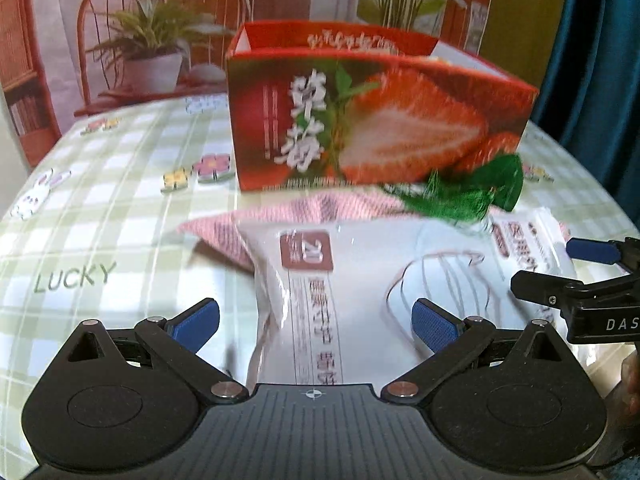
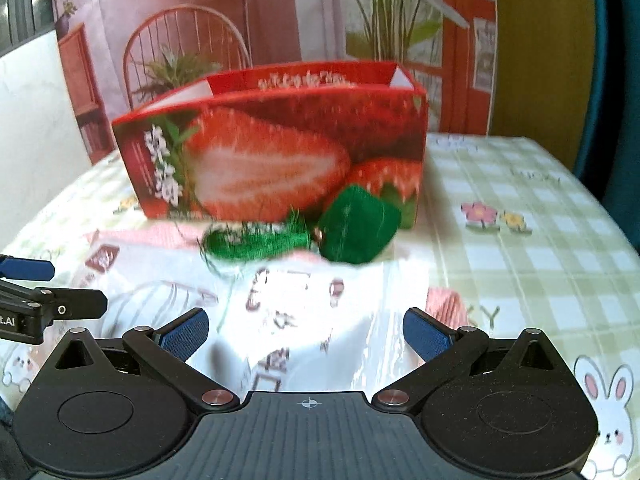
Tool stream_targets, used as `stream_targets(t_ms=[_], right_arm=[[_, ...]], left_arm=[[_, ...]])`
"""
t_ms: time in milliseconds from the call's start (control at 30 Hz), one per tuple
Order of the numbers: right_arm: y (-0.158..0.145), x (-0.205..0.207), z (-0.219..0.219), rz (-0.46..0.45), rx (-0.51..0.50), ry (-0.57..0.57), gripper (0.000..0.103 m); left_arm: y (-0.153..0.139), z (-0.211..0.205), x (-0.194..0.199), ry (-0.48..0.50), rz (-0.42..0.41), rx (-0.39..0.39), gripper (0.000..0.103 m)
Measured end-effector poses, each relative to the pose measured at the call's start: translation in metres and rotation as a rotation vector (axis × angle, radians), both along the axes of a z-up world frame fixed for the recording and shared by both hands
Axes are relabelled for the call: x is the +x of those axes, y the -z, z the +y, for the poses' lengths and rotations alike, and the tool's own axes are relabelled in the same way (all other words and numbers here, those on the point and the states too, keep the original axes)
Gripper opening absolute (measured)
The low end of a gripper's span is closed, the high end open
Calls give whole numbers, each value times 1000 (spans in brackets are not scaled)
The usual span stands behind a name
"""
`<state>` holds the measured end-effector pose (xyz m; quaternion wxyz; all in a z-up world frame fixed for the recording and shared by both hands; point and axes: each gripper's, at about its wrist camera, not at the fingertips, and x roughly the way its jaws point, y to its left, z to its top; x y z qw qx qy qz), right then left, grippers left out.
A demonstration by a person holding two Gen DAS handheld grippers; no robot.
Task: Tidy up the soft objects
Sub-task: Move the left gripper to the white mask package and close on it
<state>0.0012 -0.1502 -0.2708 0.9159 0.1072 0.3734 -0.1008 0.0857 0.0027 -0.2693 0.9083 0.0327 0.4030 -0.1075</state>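
Over on the left the table [image 1: 100,208] wears a green-and-white checked cloth printed with rabbits, little flowers and the word LUCKY, and behind it hangs a backdrop [image 1: 152,28] picturing a red chair and potted plants. The left gripper [image 1: 316,322] hovers low over the cloth with its blue-padded fingers [image 1: 196,324] spread wide and nothing between them; they straddle the near end of a white plastic packet [image 1: 360,280] with brown printing, which lies flat in front of it. Under the packet's far edge a pink knitted cloth [image 1: 288,212] pokes out on the left side, and a corner of it shows again at the packet's right edge in the right wrist view. Behind both stands an open-topped red strawberry box [image 1: 360,120], upright on the table, its inside too little in view to tell what it holds. Just in front of the box, on the far edge of the pink cloth and packet, lies a green tasselled pouch [image 2: 356,232], its fringe trailing left; the motion blur keeps me from saying whether it touches the box. Further right the right gripper [image 2: 306,330] hangs over the same packet, jaws just as wide and equally empty, close beside its partner. Beyond it the cloth runs bare to a printed rabbit [image 2: 608,412].
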Motion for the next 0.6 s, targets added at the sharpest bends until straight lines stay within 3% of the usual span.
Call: stream_targets(t_ms=[233, 367, 600], right_arm=[[12, 2, 1, 15, -1, -6, 103], [16, 0, -3, 3, 27, -4, 103], [19, 0, -7, -8, 67, 7, 103]], left_arm=[[11, 10, 4, -14, 34, -58, 103], [18, 20, 7, -41, 55, -144, 103], [20, 18, 3, -37, 21, -143, 103]])
